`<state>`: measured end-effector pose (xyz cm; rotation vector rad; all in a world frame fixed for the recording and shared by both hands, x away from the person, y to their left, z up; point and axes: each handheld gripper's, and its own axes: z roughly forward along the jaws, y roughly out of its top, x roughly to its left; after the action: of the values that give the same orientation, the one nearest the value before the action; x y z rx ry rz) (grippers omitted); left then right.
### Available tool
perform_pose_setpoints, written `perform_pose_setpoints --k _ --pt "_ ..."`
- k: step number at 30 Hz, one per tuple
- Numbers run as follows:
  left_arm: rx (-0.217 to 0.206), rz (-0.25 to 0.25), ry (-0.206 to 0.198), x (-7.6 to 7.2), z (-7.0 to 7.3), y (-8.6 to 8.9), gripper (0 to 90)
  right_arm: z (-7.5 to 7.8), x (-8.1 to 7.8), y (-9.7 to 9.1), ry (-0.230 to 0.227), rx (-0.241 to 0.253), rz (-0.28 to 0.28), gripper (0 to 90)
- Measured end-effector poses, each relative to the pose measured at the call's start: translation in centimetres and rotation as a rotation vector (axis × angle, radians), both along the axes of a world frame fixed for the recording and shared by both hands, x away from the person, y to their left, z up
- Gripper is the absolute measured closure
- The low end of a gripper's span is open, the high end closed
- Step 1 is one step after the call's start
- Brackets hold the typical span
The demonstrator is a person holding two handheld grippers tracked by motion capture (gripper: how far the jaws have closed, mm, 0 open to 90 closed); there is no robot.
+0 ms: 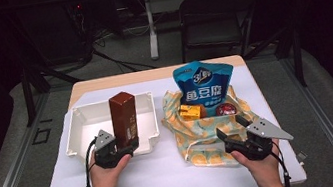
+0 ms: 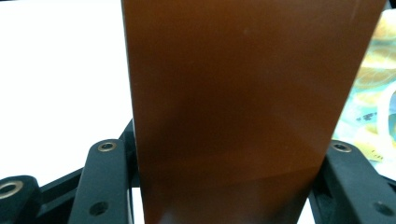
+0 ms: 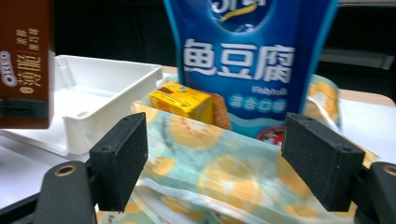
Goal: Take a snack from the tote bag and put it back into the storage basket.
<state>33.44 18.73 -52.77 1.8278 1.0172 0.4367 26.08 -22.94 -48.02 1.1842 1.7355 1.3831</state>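
**A:** What sits on the tabletop (image 1: 167,174), from the biggest thing down?

**B:** The tabletop is white. At its left lies a shallow white tray (image 1: 88,117). To the right lies a fabric bag (image 1: 202,138) printed with yellow citrus slices, its mouth open toward the far side. A blue snack pouch (image 1: 205,83) stands upright in that bag, with a small yellow box (image 1: 190,112) just beside it on the left.

**A:** And the brown box?

**B:** The tall brown box (image 1: 124,118) stands upright over the near edge of the tray. The left gripper (image 1: 117,149) has its jaws clamped on the box's lower part, one jaw on each side. In the left gripper view the brown face rises between the two black jaws.

**A:** What about the other hand?

**B:** The right gripper (image 1: 234,133) is at the near edge of the fabric bag. Its jaws stand apart with nothing pressed between them; the right gripper view looks between them onto the patterned cloth, the yellow box and the pouch.
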Motion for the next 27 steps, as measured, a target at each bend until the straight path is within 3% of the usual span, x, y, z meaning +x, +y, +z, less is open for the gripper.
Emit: perform_pose_setpoints --k 6,13,23,27 --pt "0.032 0.023 0.032 0.3 -0.1 0.3 43.6 -0.3 -0.6 -1.4 0.004 -0.004 -0.015 22.9" --pt "0.076 0.044 0.102 1.0 -0.6 0.4 43.6 -0.6 -0.9 -2.2 0.01 0.004 -0.032 24.0" --pt "0.106 0.042 0.186 1.9 -1.4 0.2 43.5 -0.8 -0.8 -2.1 0.013 0.013 -0.024 24.2" --pt "0.118 0.053 0.199 2.1 -1.4 0.4 43.4 -0.8 -0.8 -2.2 0.018 0.011 -0.027 24.3"
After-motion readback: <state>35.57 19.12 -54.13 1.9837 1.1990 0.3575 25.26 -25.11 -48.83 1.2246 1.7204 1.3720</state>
